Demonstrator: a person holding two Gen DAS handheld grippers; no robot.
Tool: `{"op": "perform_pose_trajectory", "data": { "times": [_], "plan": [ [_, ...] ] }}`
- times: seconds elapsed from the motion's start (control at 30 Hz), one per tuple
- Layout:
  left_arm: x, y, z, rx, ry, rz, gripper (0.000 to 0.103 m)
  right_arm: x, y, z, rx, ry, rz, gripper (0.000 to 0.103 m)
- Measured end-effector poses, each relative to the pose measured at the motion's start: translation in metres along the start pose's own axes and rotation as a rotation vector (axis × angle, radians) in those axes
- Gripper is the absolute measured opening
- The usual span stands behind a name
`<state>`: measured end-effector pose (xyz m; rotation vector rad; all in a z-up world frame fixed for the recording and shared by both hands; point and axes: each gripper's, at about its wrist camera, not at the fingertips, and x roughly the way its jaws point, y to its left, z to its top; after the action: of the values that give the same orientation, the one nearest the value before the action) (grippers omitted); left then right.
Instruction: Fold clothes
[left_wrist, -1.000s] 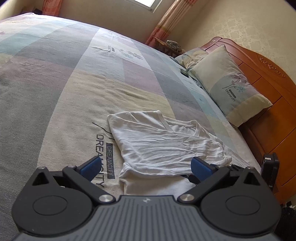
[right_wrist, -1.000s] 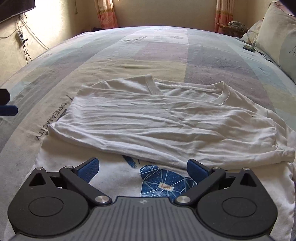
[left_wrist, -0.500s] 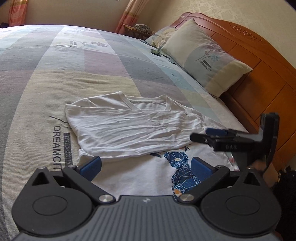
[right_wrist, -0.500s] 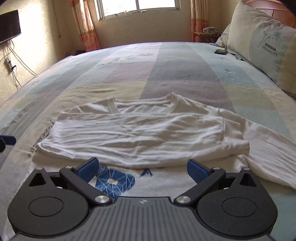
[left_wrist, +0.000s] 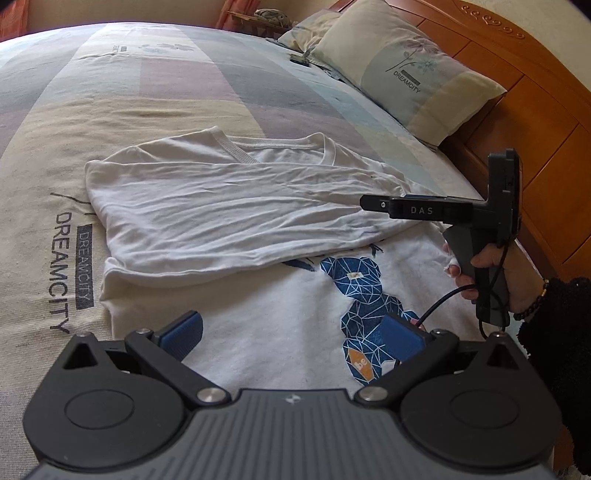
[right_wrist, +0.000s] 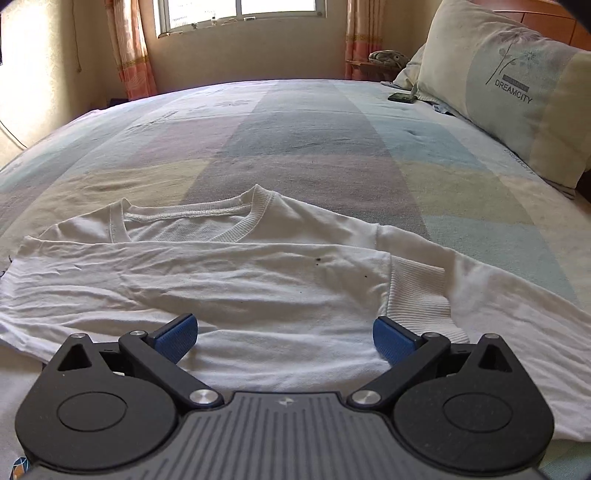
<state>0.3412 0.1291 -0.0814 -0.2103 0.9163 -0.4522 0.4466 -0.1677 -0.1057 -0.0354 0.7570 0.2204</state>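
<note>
A white long-sleeved shirt (left_wrist: 229, 218) lies flat on the bed, its left side and sleeve folded across the chest. A blue geometric print (left_wrist: 364, 291) shows below the fold. My left gripper (left_wrist: 291, 332) hovers open over the shirt's lower part, nothing between its blue pads. In the right wrist view the same shirt (right_wrist: 236, 280) fills the foreground, its ribbed cuff (right_wrist: 421, 295) at the right. My right gripper (right_wrist: 284, 336) is open just above the folded sleeve. From the left wrist view, the right gripper (left_wrist: 373, 202) appears side-on, held by a hand (left_wrist: 495, 273).
The patchwork bedspread (left_wrist: 155, 88) stretches far behind the shirt. A pillow (left_wrist: 406, 77) leans on the wooden headboard (left_wrist: 546, 122) at the right. A small dark phone-like object (right_wrist: 400, 97) lies near the pillows. Curtains and a window (right_wrist: 240, 14) are at the far wall.
Both grippers have swung rightward along the shirt. The right gripper moved in over the folded sleeve near the cuff and now shows in the left wrist view. Both stayed open.
</note>
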Motion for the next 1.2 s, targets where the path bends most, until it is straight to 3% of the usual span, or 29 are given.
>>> {"op": "perform_pose_trajectory", "data": {
  "times": [0.13,0.27,0.4,0.5,0.67,0.8,1.0,1.17,1.2],
  "plan": [
    [0.002,-0.002,-0.001,0.010,0.002,0.013,0.102,0.011,0.015,0.010,-0.015,0.019,0.049,0.103],
    [0.004,-0.010,-0.003,0.033,0.010,0.030,0.102,0.013,0.031,0.010,-0.067,0.112,-0.005,0.103],
    [-0.004,-0.029,-0.006,0.090,-0.007,0.019,0.102,-0.036,0.028,0.009,-0.045,0.120,0.036,0.103],
    [-0.010,-0.047,-0.010,0.135,-0.013,0.007,0.102,-0.084,0.026,-0.003,-0.077,0.104,0.018,0.103],
    [-0.022,-0.079,-0.020,0.216,-0.018,-0.001,0.102,-0.144,0.022,-0.044,-0.032,0.145,0.037,0.103],
    [-0.033,-0.101,-0.028,0.252,-0.038,0.007,0.102,-0.173,0.036,-0.081,-0.034,0.116,0.050,0.103],
    [-0.048,-0.127,-0.035,0.233,-0.070,0.051,0.102,-0.181,0.064,-0.131,-0.067,0.085,0.070,0.103],
    [-0.053,-0.134,-0.043,0.249,-0.090,0.016,0.102,-0.169,0.071,-0.170,-0.116,0.160,0.048,0.103],
    [-0.051,-0.132,-0.044,0.235,-0.085,0.010,0.102,-0.173,0.069,-0.176,-0.108,0.128,0.046,0.103]
  ]
}}
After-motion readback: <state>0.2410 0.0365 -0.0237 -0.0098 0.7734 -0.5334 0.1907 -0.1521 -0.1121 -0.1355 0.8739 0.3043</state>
